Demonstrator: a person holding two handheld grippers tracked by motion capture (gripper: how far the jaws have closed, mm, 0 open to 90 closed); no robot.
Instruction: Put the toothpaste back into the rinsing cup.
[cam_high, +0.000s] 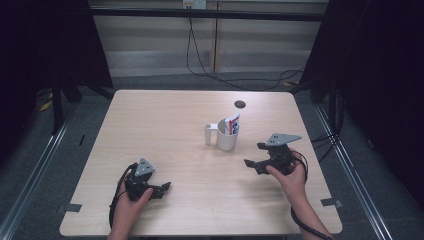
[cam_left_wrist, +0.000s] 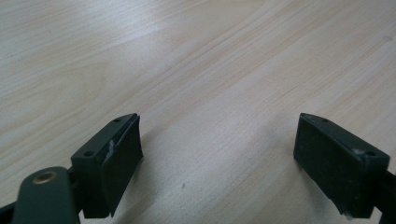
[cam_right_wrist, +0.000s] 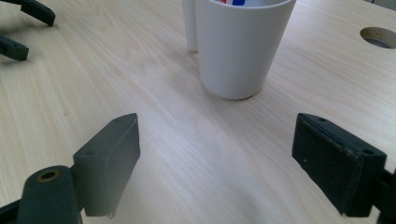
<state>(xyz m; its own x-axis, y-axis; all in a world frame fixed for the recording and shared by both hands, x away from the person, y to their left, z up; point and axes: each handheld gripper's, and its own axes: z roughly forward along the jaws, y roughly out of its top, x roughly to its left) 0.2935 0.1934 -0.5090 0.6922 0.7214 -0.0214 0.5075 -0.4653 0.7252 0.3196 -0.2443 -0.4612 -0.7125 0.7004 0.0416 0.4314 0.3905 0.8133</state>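
Light wood table (cam_high: 165, 125), a person at the near edge with a gripper in each hand. White cup (cam_high: 227, 137) stands upright a bit right of the table's middle, with a red, white and blue packet (cam_high: 232, 123) sticking up out of it, leaning toward the cup's right rim. A small white tube (cam_high: 208, 134) stands upright just beside the cup on its left; touching or a hair apart, can't tell. Round dark cable hole (cam_high: 240, 104) in the tabletop behind the cup, well apart from it.

Right gripper (cam_high: 256, 156) is held above the table to the right of the cup and a little nearer the person, jaws spread wide, nothing between them. It points left toward the cup's base. In the right gripper view the cup (cam_right_wrist: 243, 44) sits ahead, between the lines of the two jaws, with bare wood in front of it; the tube (cam_right_wrist: 189, 25) is half hidden behind the cup's left side, and the hole (cam_right_wrist: 378, 36) shows at far right. The other gripper's jaw tips poke in at the upper left corner of that view.

Left gripper (cam_high: 165, 189) is low at the near left of the table, well apart from the cup, jaws pointing right. Left gripper view: jaws wide apart, empty, plain tabletop (cam_left_wrist: 210, 70) under them.

Black cables (cam_high: 200, 65) trail on the grey floor beyond the far edge
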